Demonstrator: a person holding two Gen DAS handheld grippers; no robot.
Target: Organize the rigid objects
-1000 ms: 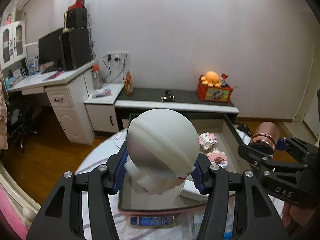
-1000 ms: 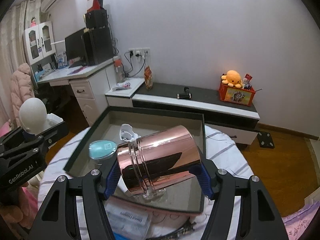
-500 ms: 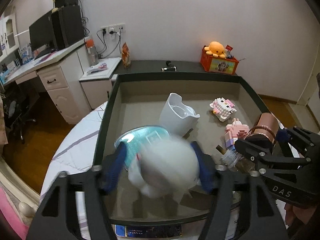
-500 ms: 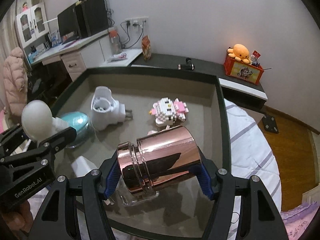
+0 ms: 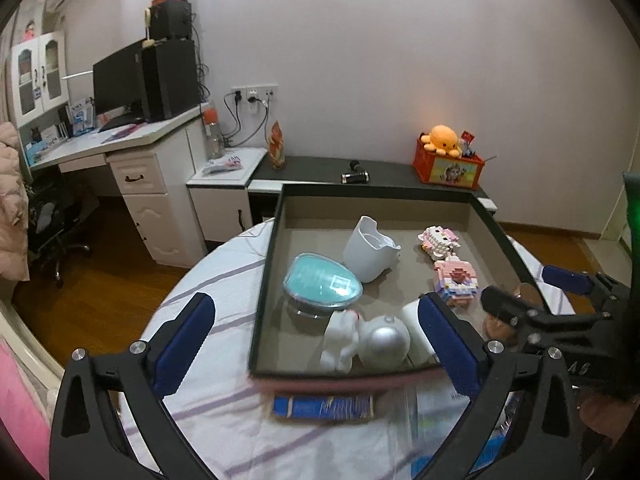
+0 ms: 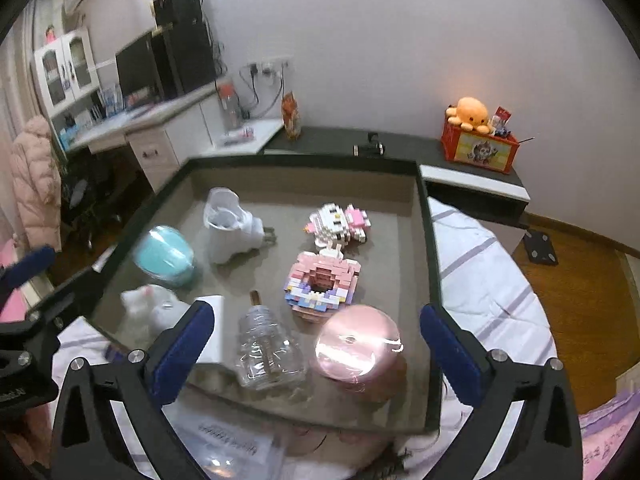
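Two grippers: both of mine have just been opening and now stand released, nothing pressed between the fingers.
Left gripper point(image 5: 316, 340): fingers spread wide over the near edge of the tray point(image 5: 376, 192); I read this as a drop just made, so the piece lands inside the wall instead of on the cloth.
White figure point(image 5: 366, 340): lying on its side in the tray's near-left corner, round head toward the right, free of my pads.
Right gripper point(image 6: 316, 350): fingers apart over the near-right part of the tray.
Copper cup point(image 6: 358, 348): sitting on the tray floor between my open fingers, shiny end facing up, just beside the clear bottle point(image 6: 268, 354).
Already stored: teal egg-shaped case point(image 5: 322, 284), white plug-in holder point(image 5: 370, 254), two pink brick models point(image 6: 322, 284) near the middle and back.
Why grouped here: I judge the tray is the collecting spot, with hard items kept together off the striped desk point(image 5: 224, 280).
Hard to make out: the figure and cup are blurred, so I cannot tell if they have settled.
Cut off: the blue item point(image 5: 322, 408) and papers in front of the tray are half hidden by my fingers.
Task stage: two pieces placed, by my reckoning.
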